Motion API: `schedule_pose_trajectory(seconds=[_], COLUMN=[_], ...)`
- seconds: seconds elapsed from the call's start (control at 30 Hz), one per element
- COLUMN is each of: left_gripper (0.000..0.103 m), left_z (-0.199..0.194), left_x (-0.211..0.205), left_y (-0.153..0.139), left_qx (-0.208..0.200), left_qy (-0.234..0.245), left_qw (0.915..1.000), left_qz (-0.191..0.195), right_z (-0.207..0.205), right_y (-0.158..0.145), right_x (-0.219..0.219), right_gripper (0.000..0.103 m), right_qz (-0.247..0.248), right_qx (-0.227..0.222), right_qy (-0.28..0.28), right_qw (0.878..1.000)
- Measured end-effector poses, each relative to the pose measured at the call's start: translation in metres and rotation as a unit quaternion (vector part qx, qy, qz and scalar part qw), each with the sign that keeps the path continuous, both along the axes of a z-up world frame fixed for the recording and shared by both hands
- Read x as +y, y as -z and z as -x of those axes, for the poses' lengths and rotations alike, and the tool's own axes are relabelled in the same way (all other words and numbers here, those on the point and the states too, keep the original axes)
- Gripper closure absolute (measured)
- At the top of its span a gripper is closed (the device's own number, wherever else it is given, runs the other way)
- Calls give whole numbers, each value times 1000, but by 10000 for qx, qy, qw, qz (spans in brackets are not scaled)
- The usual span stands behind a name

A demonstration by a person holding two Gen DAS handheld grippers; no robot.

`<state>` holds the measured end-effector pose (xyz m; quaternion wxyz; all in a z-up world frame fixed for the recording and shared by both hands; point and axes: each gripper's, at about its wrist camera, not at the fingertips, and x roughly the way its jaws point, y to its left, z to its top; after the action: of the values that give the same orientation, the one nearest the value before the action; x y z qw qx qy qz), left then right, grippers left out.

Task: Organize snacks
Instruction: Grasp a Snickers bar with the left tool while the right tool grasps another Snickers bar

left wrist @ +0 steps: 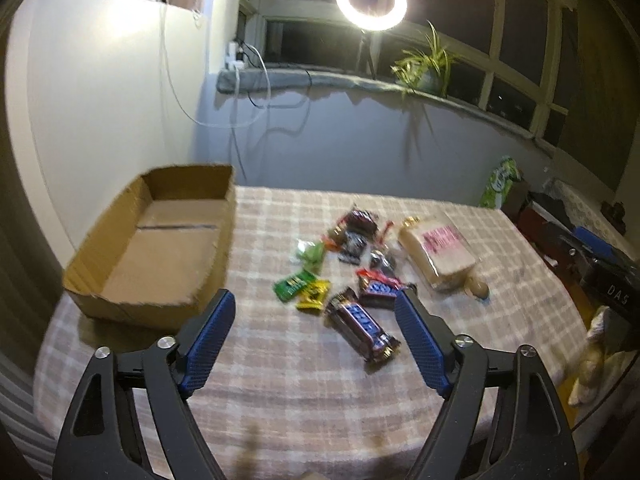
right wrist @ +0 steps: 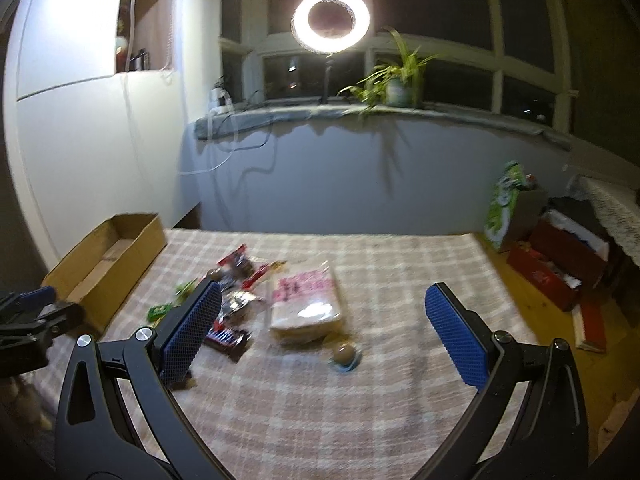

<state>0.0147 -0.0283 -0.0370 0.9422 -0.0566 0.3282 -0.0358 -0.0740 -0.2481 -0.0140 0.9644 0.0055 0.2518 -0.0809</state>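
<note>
Checked tablecloth (left wrist: 280,380) covered the table, lit by a ring light (left wrist: 371,0) on the sill. Left gripper (left wrist: 316,300) was spread wide and gripping nothing; a Snickers bar (left wrist: 362,330) lay on the cloth between its tips, untouched, with more candy (left wrist: 360,240) just beyond and the cardboard box (left wrist: 156,248) off to its left. Right gripper (right wrist: 324,294) was wide too, empty, with a clear biscuit pack (right wrist: 308,304) ahead of it. Only that view caught red boxes (right wrist: 556,264) on the floor.

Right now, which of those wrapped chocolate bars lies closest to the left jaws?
The long brown chocolate bar with blue lettering, lying diagonally on the checked tablecloth. It sits between the open left gripper's blue pads; the other brown bar lies farther back.
</note>
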Motion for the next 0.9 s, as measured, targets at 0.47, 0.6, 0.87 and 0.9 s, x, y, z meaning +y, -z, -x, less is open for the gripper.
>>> schedule_pose_trajectory(seconds=[0.47, 0.6, 0.87, 0.9], left_gripper=[49, 54, 58, 58], left_z=[-27, -36, -53, -54], left_x=[-25, -29, -32, -32], left_y=[47, 52, 65, 66], left_qx=[900, 1019, 1223, 1238], left_qy=[551, 551, 488, 480], left_qw=[9922, 9907, 9893, 9892], left_qz=[657, 714, 633, 620], right_z=[-65, -88, -119, -122], right_y=[57, 73, 97, 99], right_x=[22, 26, 37, 38], right_gripper=[37, 41, 52, 52], right_qz=[-131, -106, 5, 27], right_qx=[1470, 1867, 2416, 2439], right_qy=[-2058, -2391, -2767, -2787], right_qw=[9674, 9528, 9301, 9289])
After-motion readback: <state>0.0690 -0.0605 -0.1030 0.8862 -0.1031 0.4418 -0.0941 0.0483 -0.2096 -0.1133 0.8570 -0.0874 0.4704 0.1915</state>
